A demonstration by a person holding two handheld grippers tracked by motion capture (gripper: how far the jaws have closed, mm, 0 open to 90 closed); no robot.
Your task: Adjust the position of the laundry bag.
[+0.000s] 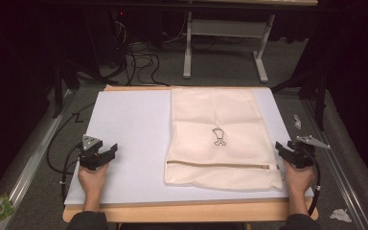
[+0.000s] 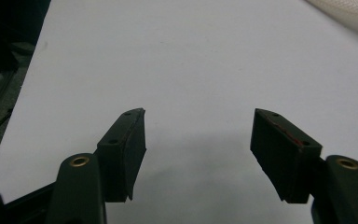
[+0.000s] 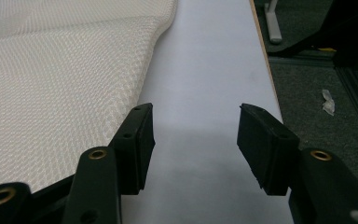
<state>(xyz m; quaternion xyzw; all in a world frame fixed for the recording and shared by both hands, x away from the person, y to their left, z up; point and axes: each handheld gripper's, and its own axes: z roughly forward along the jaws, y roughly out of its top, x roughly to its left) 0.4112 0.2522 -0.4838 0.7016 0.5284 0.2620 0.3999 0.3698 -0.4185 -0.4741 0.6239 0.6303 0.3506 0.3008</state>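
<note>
Two tongs rest on the white table (image 1: 124, 120), both spread apart and holding nothing. Between them lies the cream mesh laundry bag (image 1: 220, 139), its near corner just beside the right gripper (image 1: 287, 152), well apart from the left gripper (image 1: 104, 155). Best to pinch an edge by its zipper (image 1: 218, 165), low and shallow.

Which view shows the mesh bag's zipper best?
The high view: the zipper runs across the whole mesh bag near its front edge. The right gripper view gives close mesh weave, the left gripper view just a corner; neither shows the zipper.
</note>
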